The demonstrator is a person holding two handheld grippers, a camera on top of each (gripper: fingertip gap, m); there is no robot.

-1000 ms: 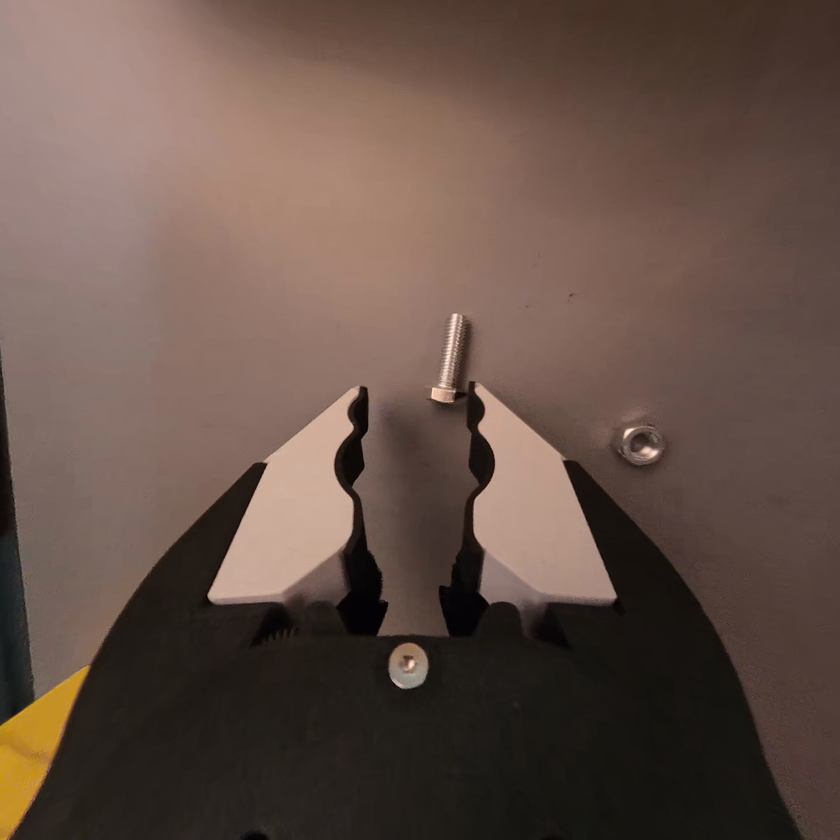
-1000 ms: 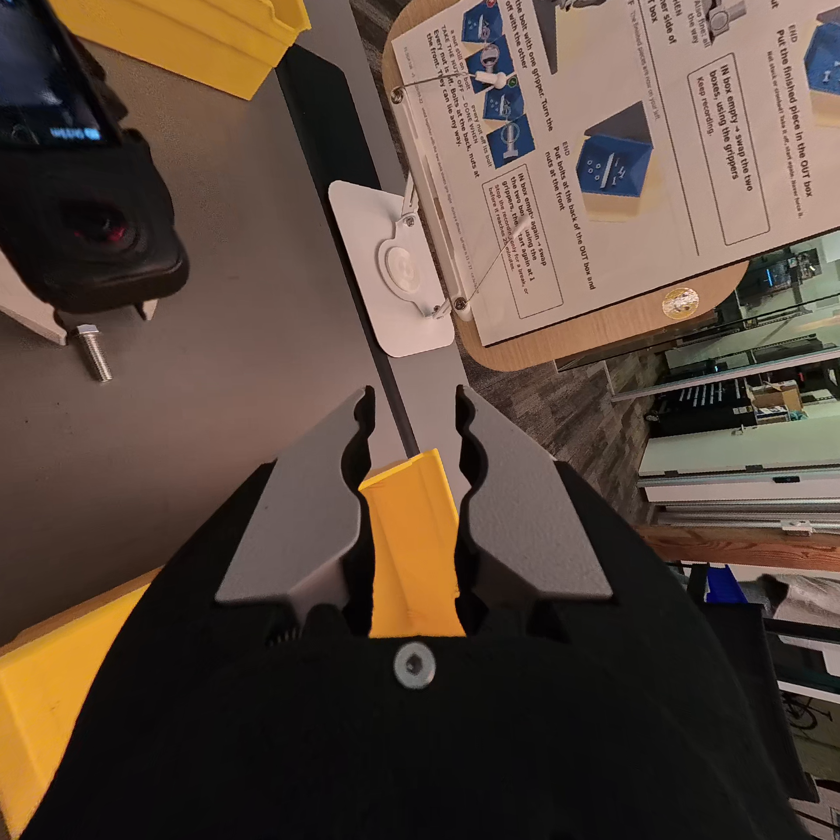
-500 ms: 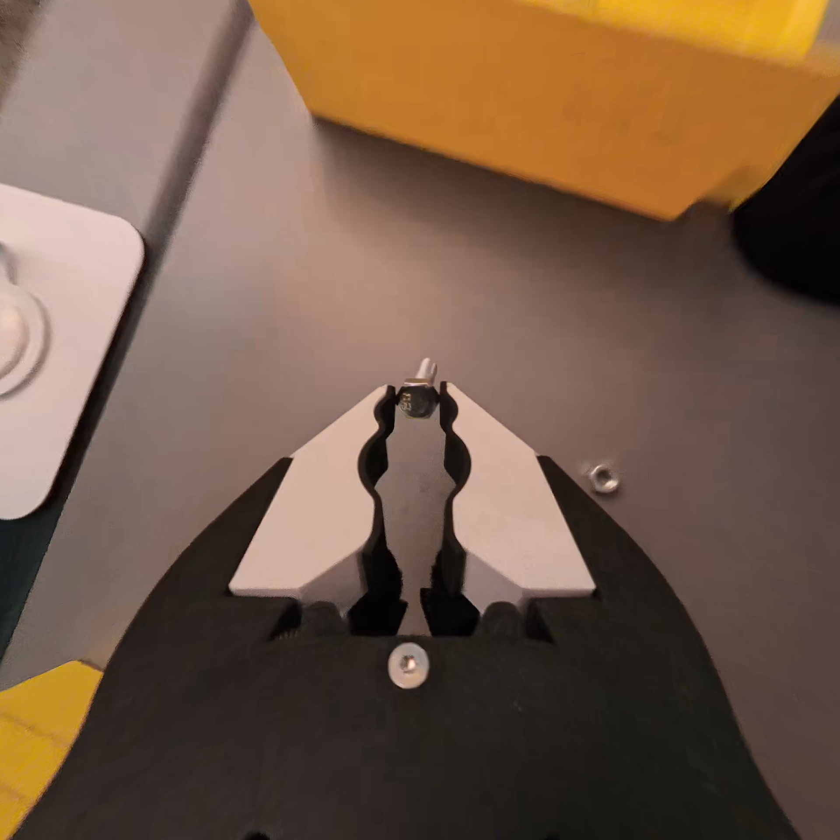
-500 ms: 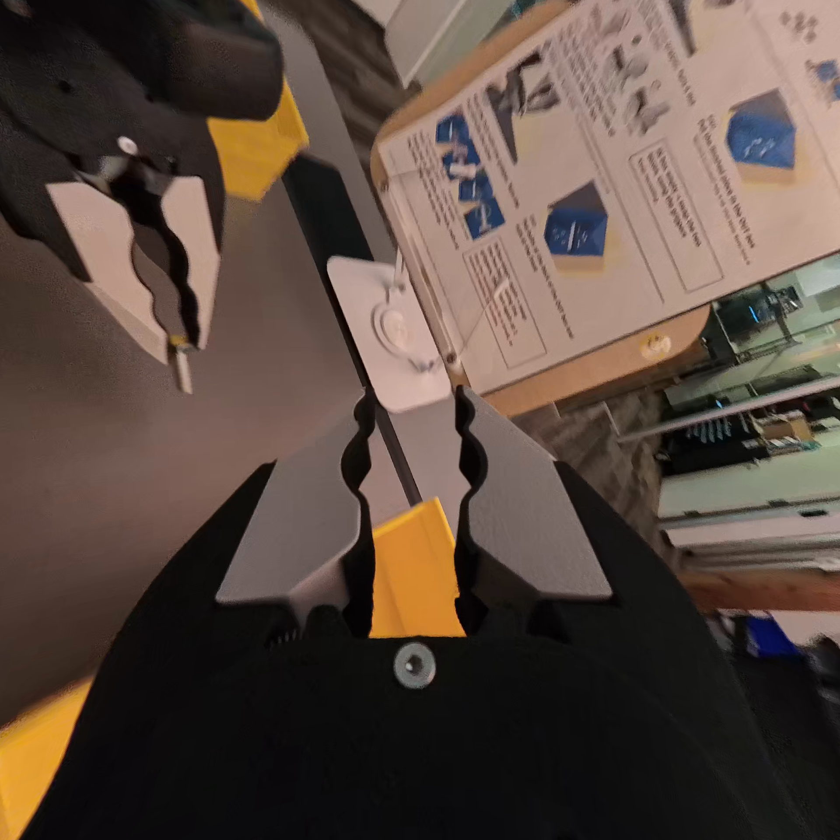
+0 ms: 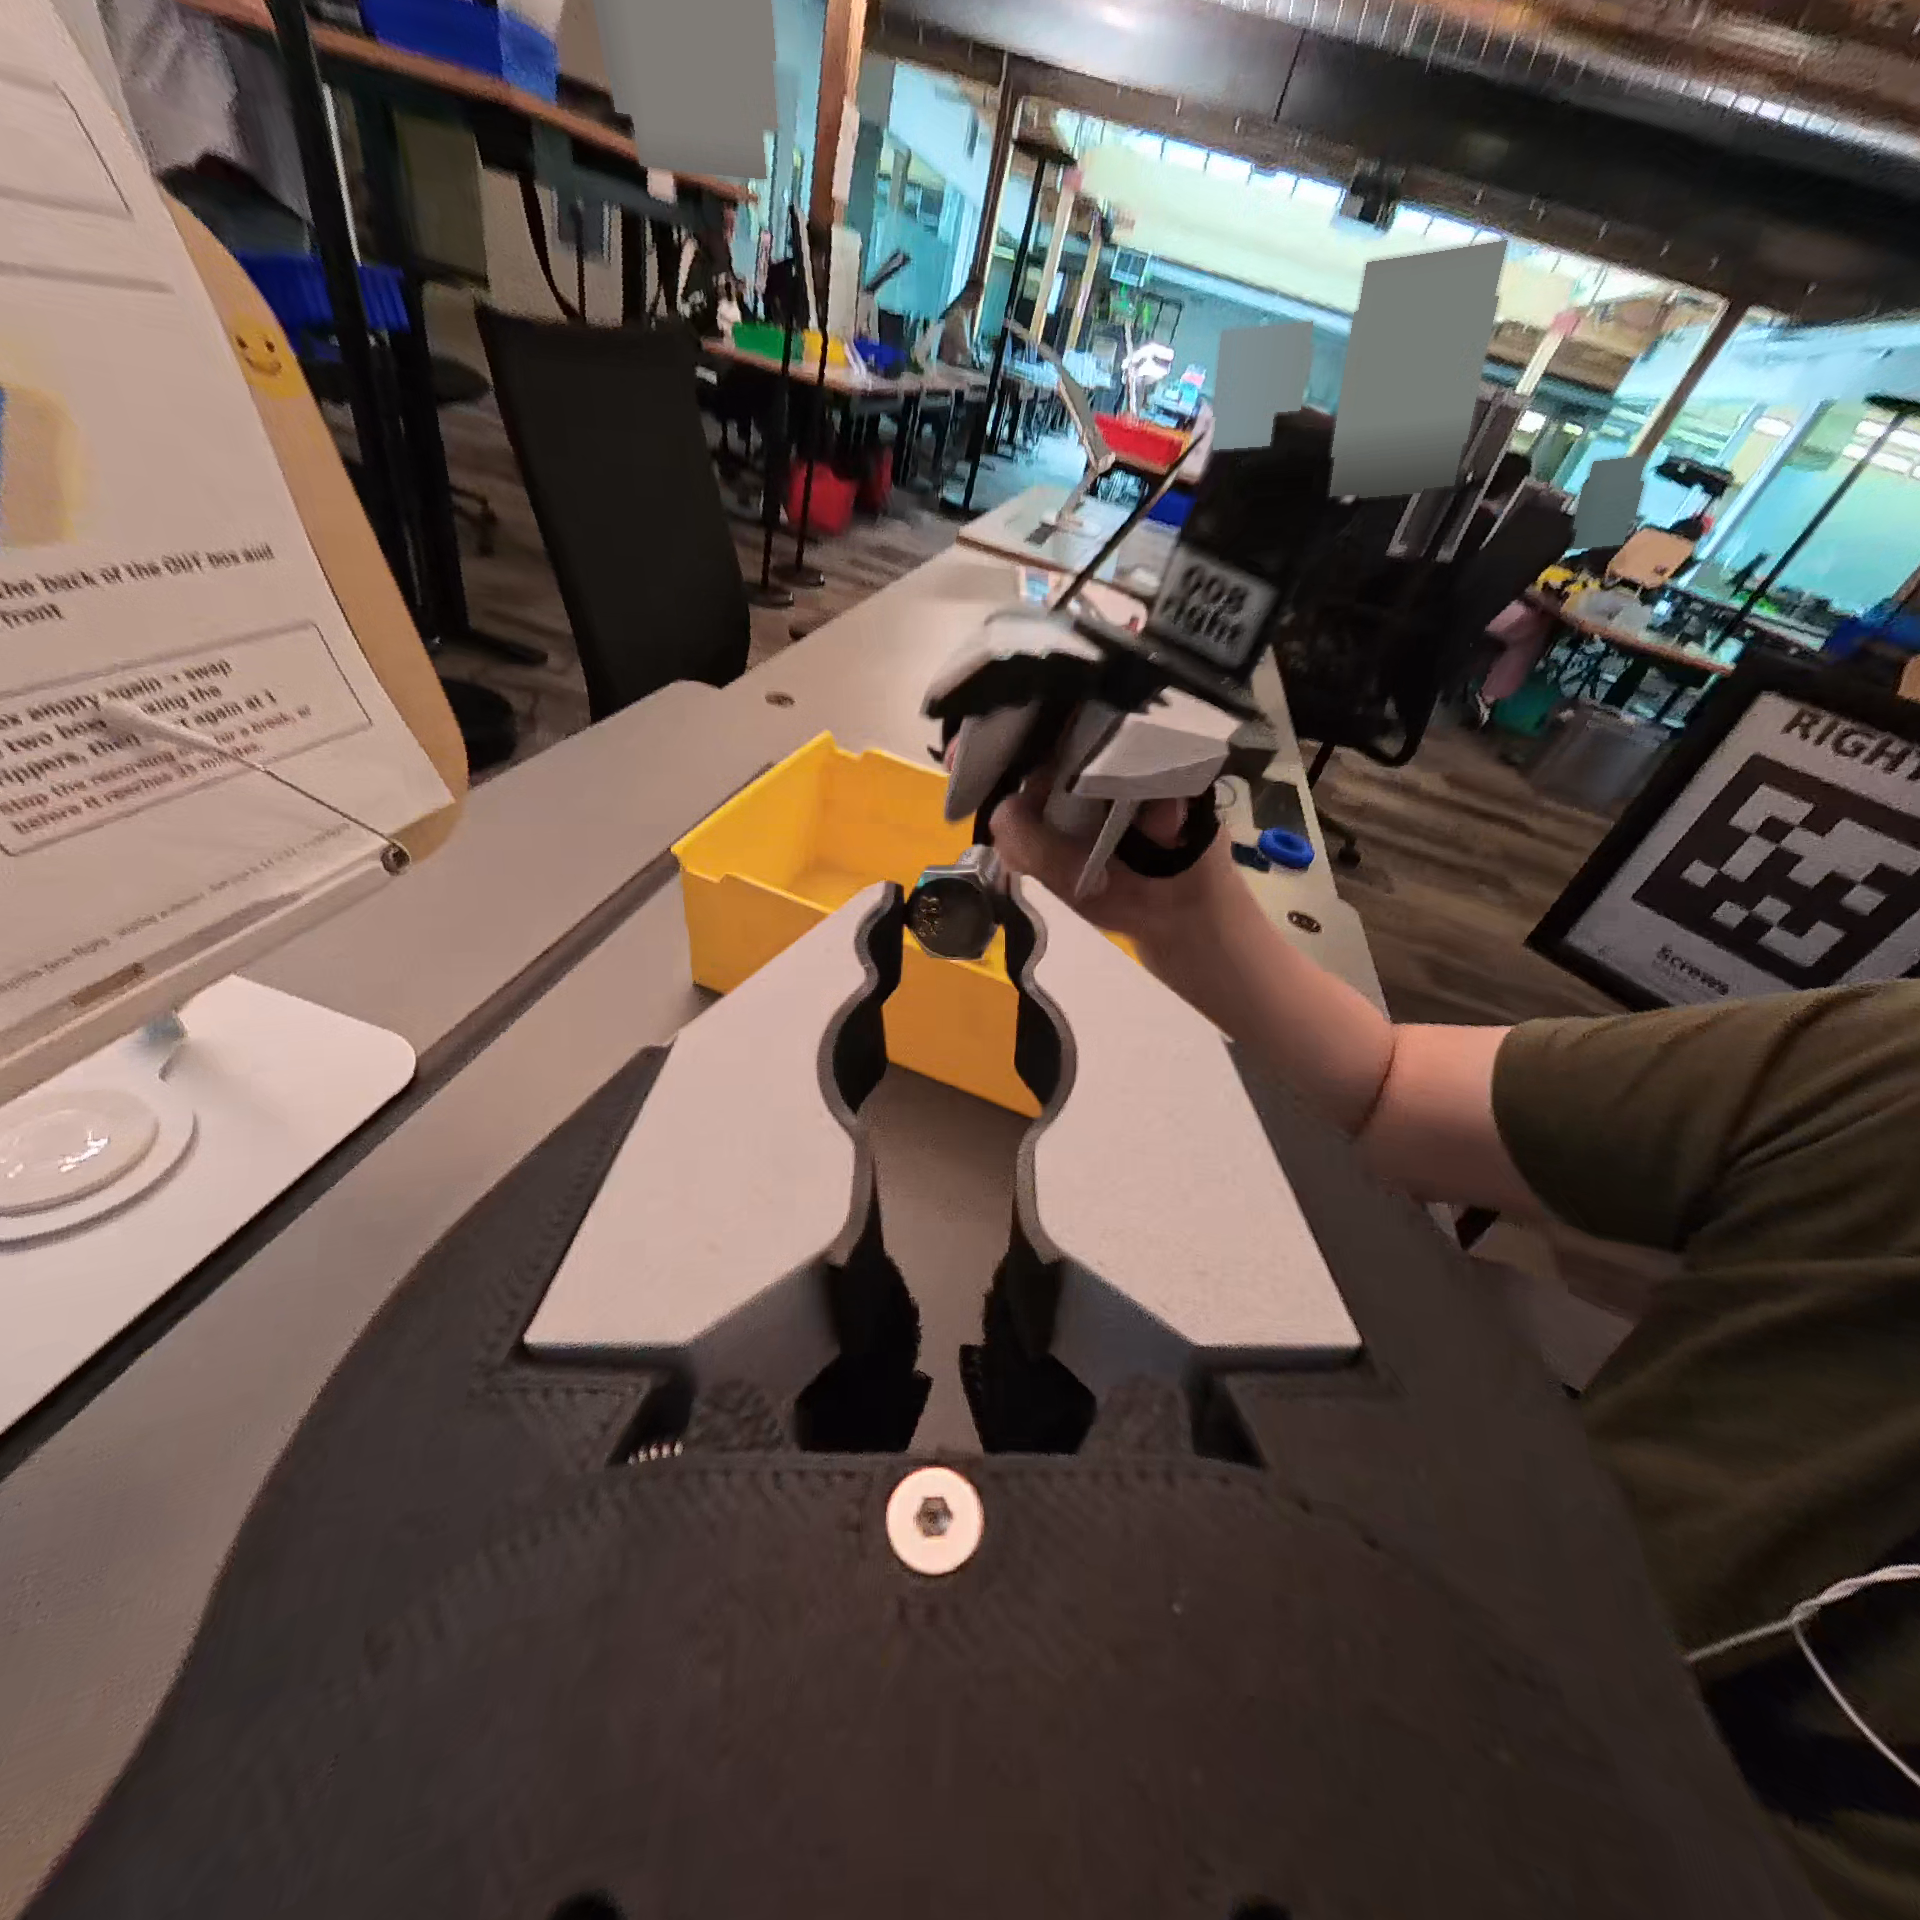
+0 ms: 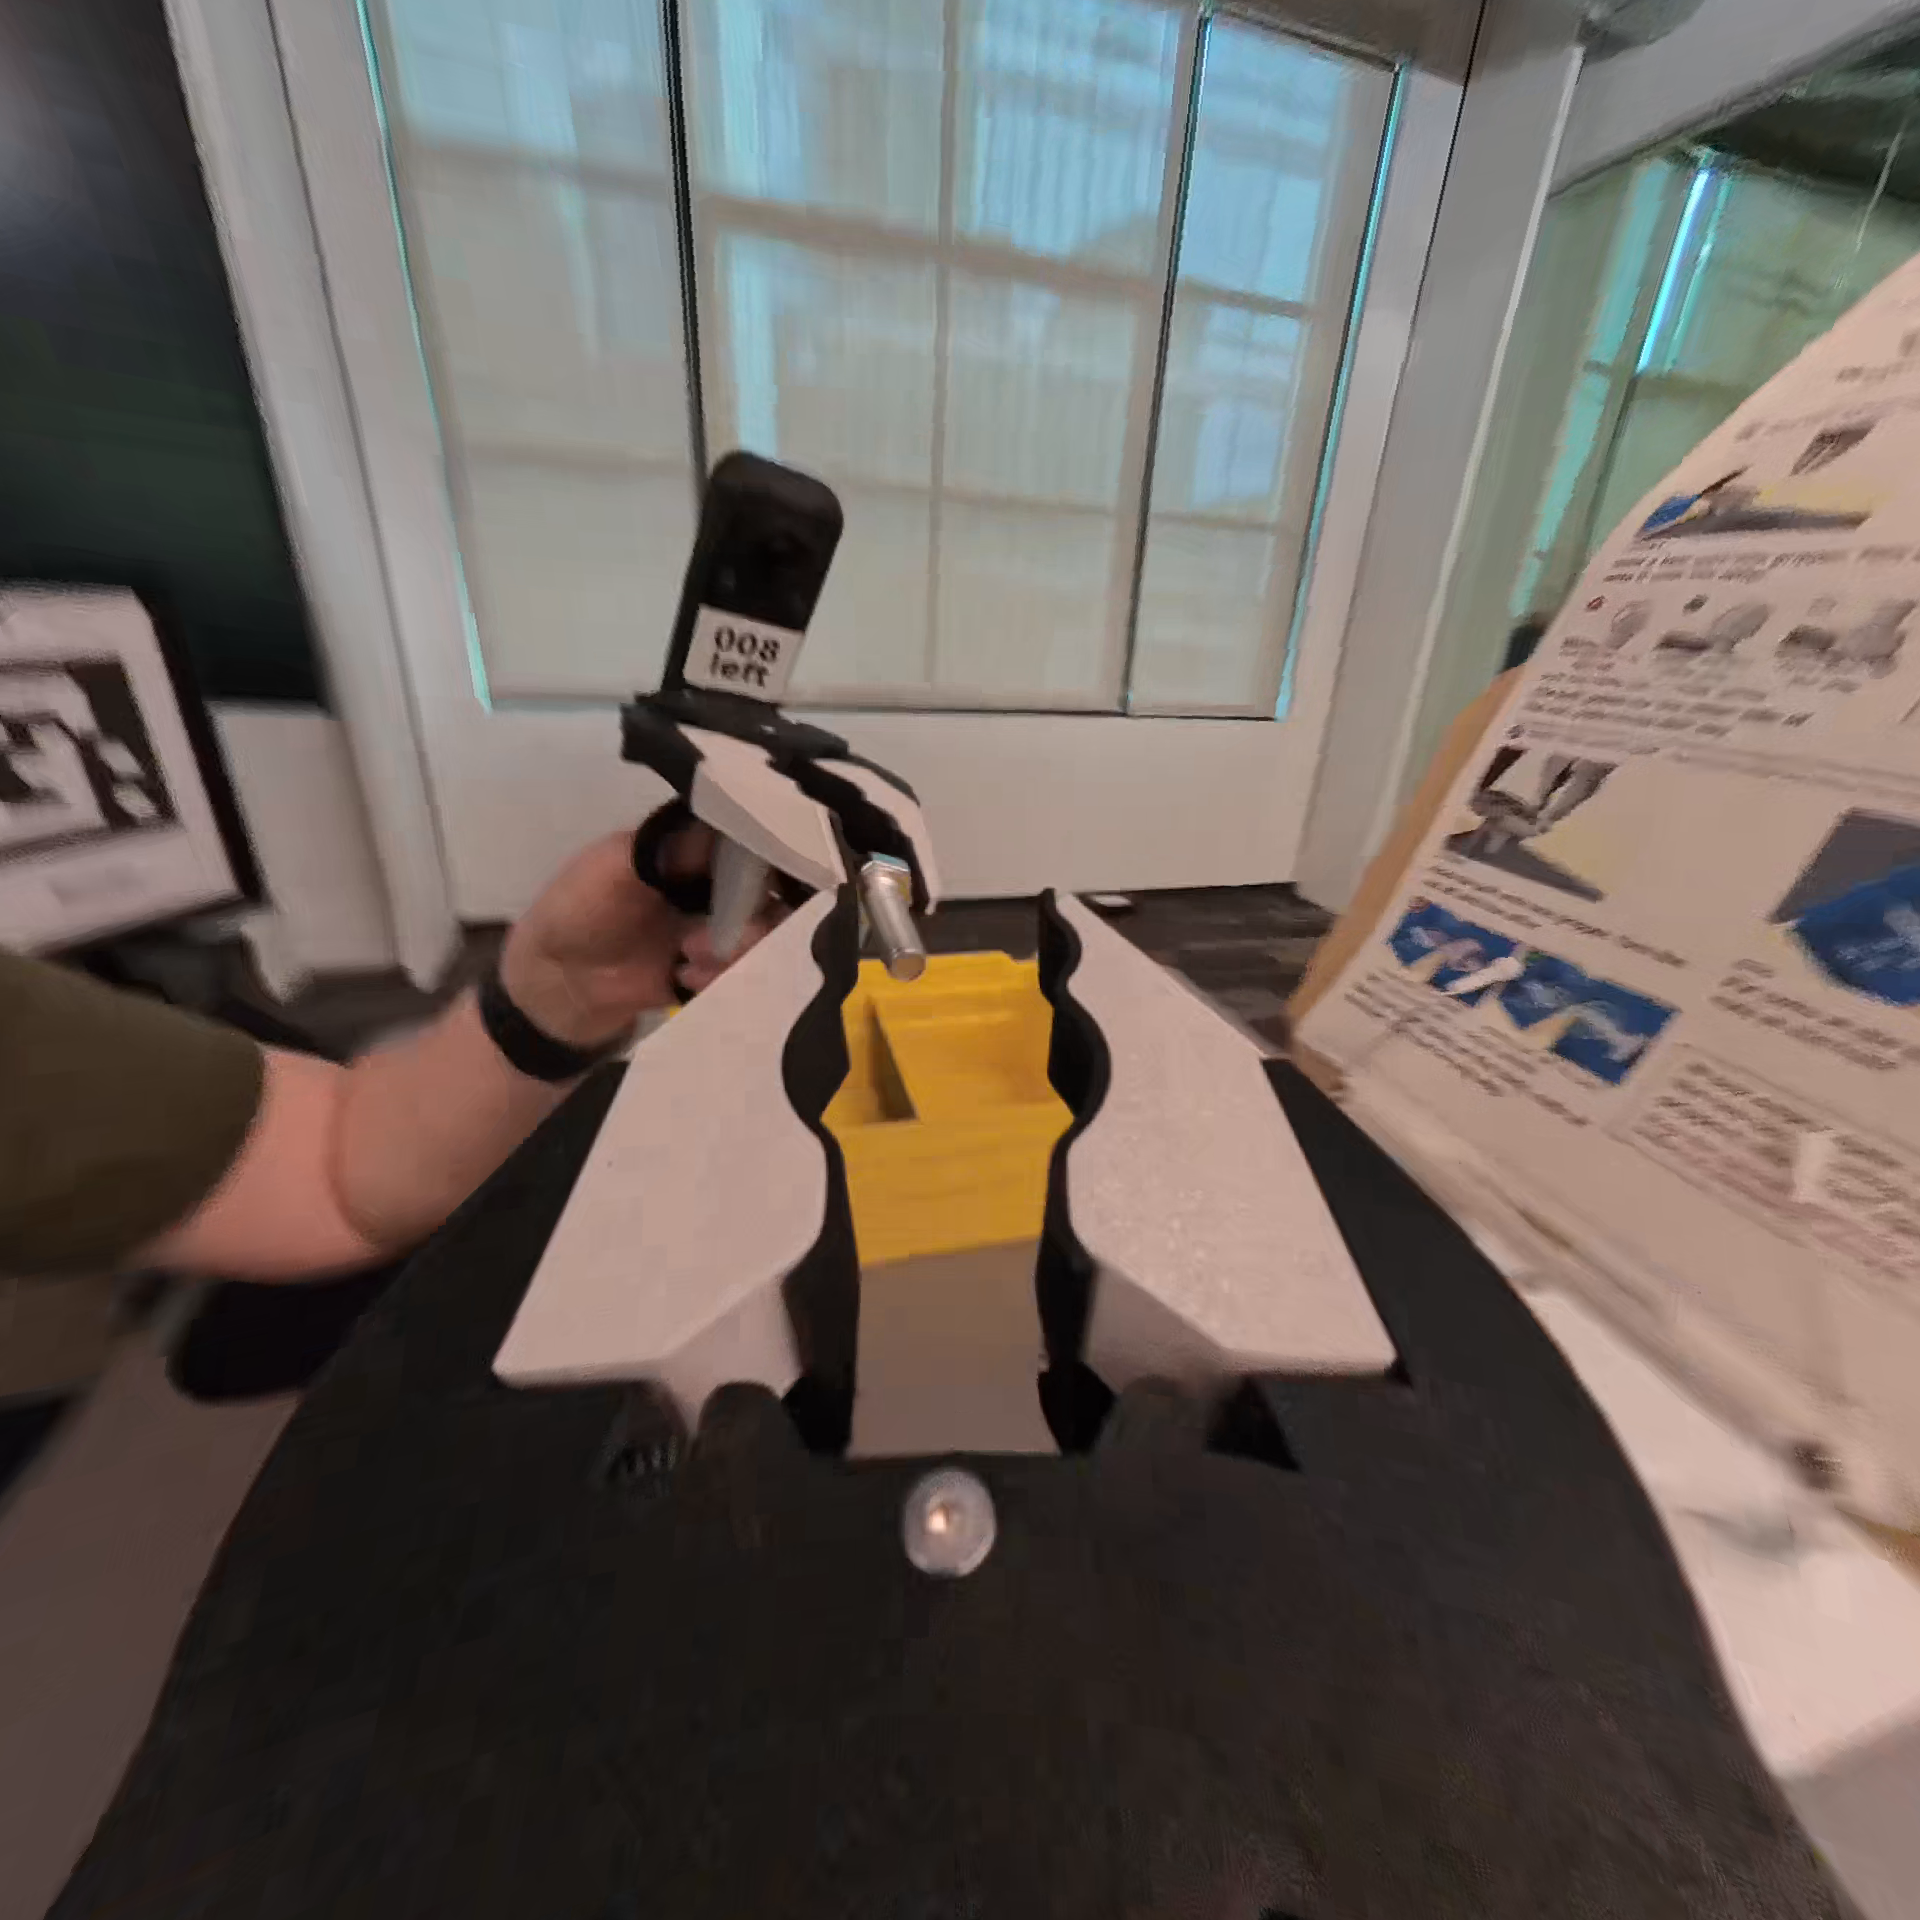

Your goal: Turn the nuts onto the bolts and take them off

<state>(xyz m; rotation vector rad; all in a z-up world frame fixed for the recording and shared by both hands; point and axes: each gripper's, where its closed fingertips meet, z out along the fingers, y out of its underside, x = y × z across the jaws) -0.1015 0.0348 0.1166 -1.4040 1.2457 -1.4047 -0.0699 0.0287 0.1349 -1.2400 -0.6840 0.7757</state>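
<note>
My left gripper [image 5: 948,904] is shut on the hex head of a silver bolt [image 5: 951,920] and holds it in the air above the table, with the shaft pointing away from the camera. In the right wrist view the left gripper [image 6: 878,868] shows the bolt [image 6: 896,925] sticking out towards my right gripper [image 6: 940,914]. The right gripper is open and empty, and the bolt's tip is just off its left fingertip [image 6: 831,925]. The right gripper [image 5: 1039,800] also shows in the left wrist view, held by a hand just beyond the bolt. No nut is in view.
An open yellow bin [image 5: 774,868] stands on the grey table [image 5: 540,790] below both grippers, and it also shows in the right wrist view [image 6: 935,1153]. An instruction board [image 5: 156,665] on a white stand base [image 5: 260,1081] is to the left. A framed marker sign [image 5: 1766,862] is at the right. My right fingertips sit around 4 cm from my left ones.
My left gripper has closed on the bolt's head and lifted it off the table. Both grippers have swung up from looking at the table and now face each other.
</note>
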